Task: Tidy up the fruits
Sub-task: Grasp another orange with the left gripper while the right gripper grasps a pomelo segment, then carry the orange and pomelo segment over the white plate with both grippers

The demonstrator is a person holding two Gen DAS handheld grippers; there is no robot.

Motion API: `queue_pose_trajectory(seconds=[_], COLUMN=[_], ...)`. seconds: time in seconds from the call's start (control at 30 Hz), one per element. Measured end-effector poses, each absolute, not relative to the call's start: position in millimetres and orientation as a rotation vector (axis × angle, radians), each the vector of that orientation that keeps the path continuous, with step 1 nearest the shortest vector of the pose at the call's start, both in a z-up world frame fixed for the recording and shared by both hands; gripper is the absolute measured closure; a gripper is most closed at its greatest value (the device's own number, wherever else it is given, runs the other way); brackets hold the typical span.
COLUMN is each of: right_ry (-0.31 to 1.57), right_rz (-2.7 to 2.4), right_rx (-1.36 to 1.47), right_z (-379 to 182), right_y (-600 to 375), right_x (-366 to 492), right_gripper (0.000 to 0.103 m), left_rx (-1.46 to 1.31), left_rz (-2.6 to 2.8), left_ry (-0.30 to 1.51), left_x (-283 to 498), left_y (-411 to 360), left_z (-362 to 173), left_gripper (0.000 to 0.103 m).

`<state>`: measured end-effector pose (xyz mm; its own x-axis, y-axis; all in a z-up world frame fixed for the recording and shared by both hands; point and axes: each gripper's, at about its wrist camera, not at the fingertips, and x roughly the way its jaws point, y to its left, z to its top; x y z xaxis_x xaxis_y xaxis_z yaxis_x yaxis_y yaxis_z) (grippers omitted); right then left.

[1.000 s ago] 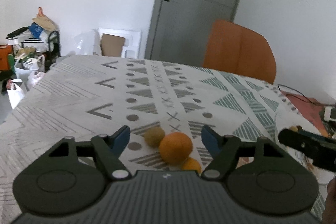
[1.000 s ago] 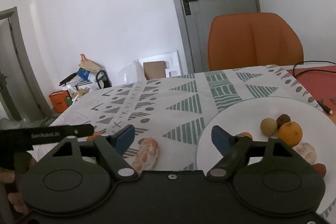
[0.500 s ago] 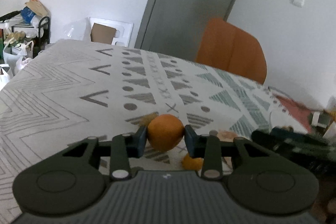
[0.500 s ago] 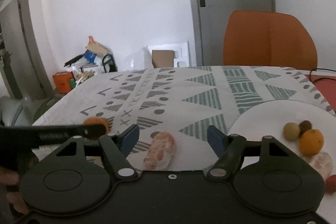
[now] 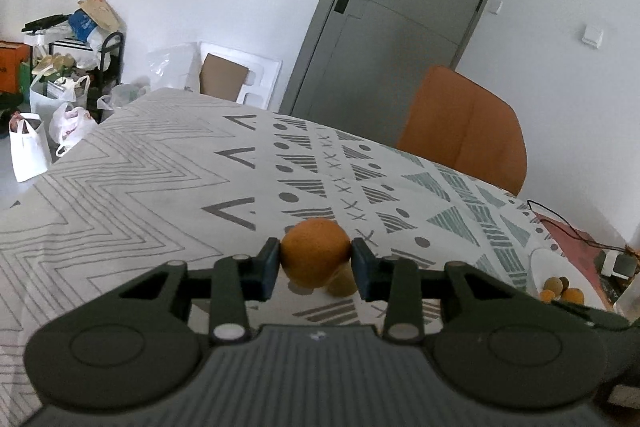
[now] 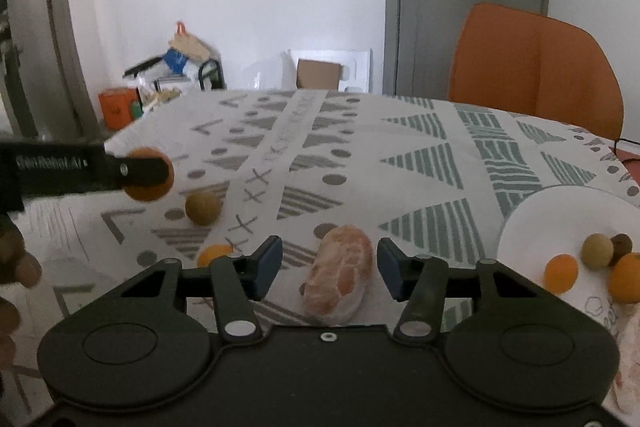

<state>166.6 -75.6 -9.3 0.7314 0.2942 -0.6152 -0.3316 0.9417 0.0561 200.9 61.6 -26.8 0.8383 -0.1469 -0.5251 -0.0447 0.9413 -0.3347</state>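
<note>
My left gripper [image 5: 315,263] is shut on an orange [image 5: 315,253] and holds it above the patterned tablecloth; it also shows in the right wrist view [image 6: 147,174] at the left. A small brownish fruit [image 6: 203,207] and a small orange fruit [image 6: 214,254] lie on the cloth. My right gripper [image 6: 330,267] is open, its fingers either side of a peeled citrus [image 6: 339,274] on the cloth. A white plate [image 6: 560,203] at the right holds several small fruits [image 6: 598,251].
An orange chair [image 6: 536,67] stands behind the table. A grey door [image 5: 392,23] is at the back. Bags and a cluttered rack [image 5: 60,67] stand left of the table. A cable lies on a red mat [image 5: 568,231] at the right.
My left gripper closed on the orange and lifted it off the cloth. My right gripper moved left so that the peeled citrus now sits between its open fingers.
</note>
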Motion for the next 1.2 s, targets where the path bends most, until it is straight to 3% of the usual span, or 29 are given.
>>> queue_pose_trajectory(seconds=[0.23,0.53,1.2], right_ry=[0.669,0.643,0.512], right_rz=[0.343,0.307,0.279], right_rx=[-0.107,-0.086,0.039], right_z=[-20.3,-5.2,35.5], right_y=[-65.8,-78.8,-136.7], right_x=[169.3,162.1,137.7], right_gripper=[0.060,0.083,0.085], left_rx=[-0.337,-0.324,-0.251], left_rz=[-0.062,-0.068,-0.111], left_ry=[0.576,0.577,0.545], left_x=[199.4,198.4,186.4], left_y=[60.1,55.6,11.8], left_z=[-26.0,-26.4,-6.6], left_gripper=[0.066,0.066,0.066])
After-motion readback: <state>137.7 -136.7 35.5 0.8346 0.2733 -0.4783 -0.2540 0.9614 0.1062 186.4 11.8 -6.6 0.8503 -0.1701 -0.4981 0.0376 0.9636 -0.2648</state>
